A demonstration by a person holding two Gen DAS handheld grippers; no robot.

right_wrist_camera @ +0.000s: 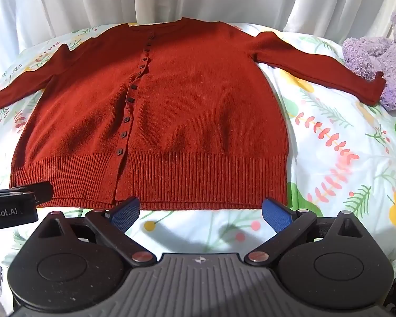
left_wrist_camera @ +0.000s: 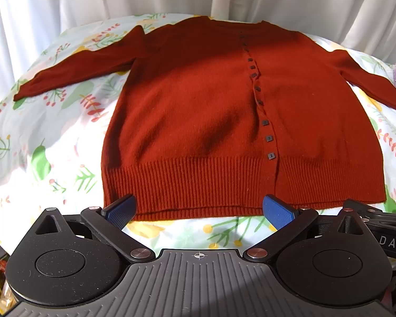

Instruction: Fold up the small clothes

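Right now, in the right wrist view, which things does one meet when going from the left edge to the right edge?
Left gripper's black body → cardigan's left sleeve → row of dark buttons → cardigan's right sleeve → purple teddy bear.

Cardigan point(left_wrist_camera: 198, 111) matt ribbed knit; bedsheet point(left_wrist_camera: 52, 132) smooth cotton.
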